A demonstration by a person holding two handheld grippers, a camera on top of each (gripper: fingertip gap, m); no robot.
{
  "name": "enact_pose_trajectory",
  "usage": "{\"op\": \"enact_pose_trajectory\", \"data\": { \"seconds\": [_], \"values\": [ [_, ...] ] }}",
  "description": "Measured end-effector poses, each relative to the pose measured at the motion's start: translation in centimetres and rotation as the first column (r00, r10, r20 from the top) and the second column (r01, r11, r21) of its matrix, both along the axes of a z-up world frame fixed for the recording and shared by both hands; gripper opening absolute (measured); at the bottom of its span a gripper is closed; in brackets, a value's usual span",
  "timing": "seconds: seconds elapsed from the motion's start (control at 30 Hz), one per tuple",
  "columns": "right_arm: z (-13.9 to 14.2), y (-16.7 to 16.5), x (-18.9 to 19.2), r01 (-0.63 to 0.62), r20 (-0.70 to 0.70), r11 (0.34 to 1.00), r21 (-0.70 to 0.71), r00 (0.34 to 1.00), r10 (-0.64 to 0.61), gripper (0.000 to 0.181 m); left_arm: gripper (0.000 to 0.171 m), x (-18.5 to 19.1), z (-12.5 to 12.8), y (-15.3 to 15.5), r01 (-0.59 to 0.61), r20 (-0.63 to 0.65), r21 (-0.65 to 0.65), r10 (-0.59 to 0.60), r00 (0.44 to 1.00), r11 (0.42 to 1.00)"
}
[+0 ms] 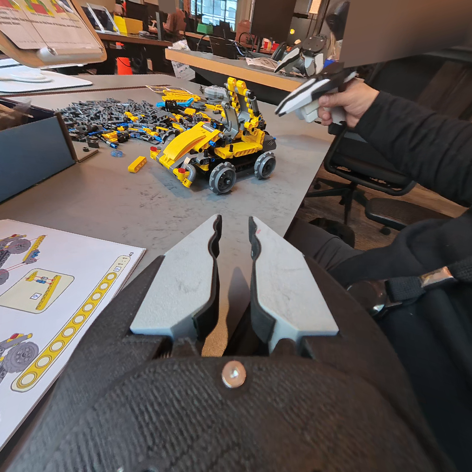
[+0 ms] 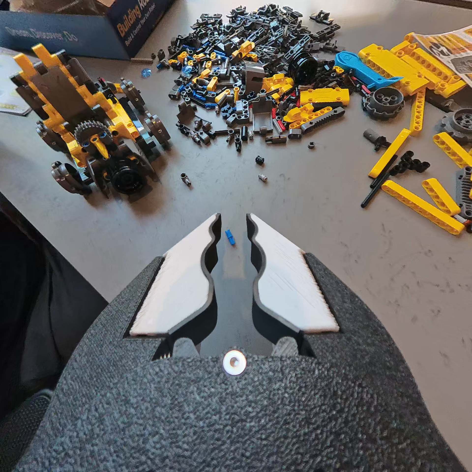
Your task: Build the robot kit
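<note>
A half-built yellow and grey toy vehicle [image 1: 217,150] stands on the grey table [image 1: 115,194]; it also shows in the right wrist view [image 2: 94,127]. My left gripper [image 1: 233,219] is open and empty, low over the table's near edge, well short of the vehicle. My right gripper [image 2: 233,217] is open and empty, held above the table; a small blue pin [image 2: 230,237] lies on the table below the gap between its fingers. The right gripper also shows in the left wrist view [image 1: 278,111], held in a hand up to the right of the vehicle.
A pile of loose grey, black, blue and yellow parts [image 2: 255,76] lies beyond the vehicle, with yellow beams [image 2: 419,204] to the right. An open instruction booklet [image 1: 58,301] lies at the near left. A dark blue box [image 2: 66,33] stands at the left. An office chair [image 1: 370,166] stands beside the table. One gripper's finger ends stand about 35 cm off the other's.
</note>
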State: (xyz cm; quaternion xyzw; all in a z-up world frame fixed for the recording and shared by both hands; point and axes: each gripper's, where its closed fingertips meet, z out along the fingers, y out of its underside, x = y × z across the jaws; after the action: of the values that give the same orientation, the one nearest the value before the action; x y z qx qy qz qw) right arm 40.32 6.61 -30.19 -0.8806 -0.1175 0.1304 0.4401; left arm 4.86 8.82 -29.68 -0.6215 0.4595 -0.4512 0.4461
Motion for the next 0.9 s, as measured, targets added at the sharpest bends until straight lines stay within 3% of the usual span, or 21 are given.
{"op": "enact_pose_trajectory", "data": {
  "seconds": [0.27,0.4,0.53,0.73,0.9],
  "values": [
    [-0.2,0.9,0.8,0.007,0.049,0.998,0.062,0.999,-0.01,0.019,0.027,0.6,1.0,0.9,-0.045,-0.022,-0.089,0.044,0.999,0.995],
    [-0.1,2.8,1.9,0.043,0.102,0.993,0.109,0.993,-0.054,0.017,0.029,1.2,3.1,1.5,-0.052,-0.016,-0.013,0.051,0.999,0.999],
    [0.0,4.0,2.8,0.072,0.107,0.989,0.132,0.99,-0.087,0.017,0.029,1.1,2.6,2.9,-0.063,-0.103,0.115,0.075,0.992,0.991],
    [1.6,5.4,3.4,0.101,0.146,0.977,0.189,0.981,-0.13,0.018,0.026,2.0,3.8,4.1,-0.035,-0.08,0.206,0.053,0.995,0.978],
    [-0.8,5.7,5.4,0.137,0.149,0.986,0.091,0.977,-0.15,0.02,0.024,3.5,2.5,4.5,0.028,-0.132,0.218,0.001,0.991,0.976]
  ]
}}
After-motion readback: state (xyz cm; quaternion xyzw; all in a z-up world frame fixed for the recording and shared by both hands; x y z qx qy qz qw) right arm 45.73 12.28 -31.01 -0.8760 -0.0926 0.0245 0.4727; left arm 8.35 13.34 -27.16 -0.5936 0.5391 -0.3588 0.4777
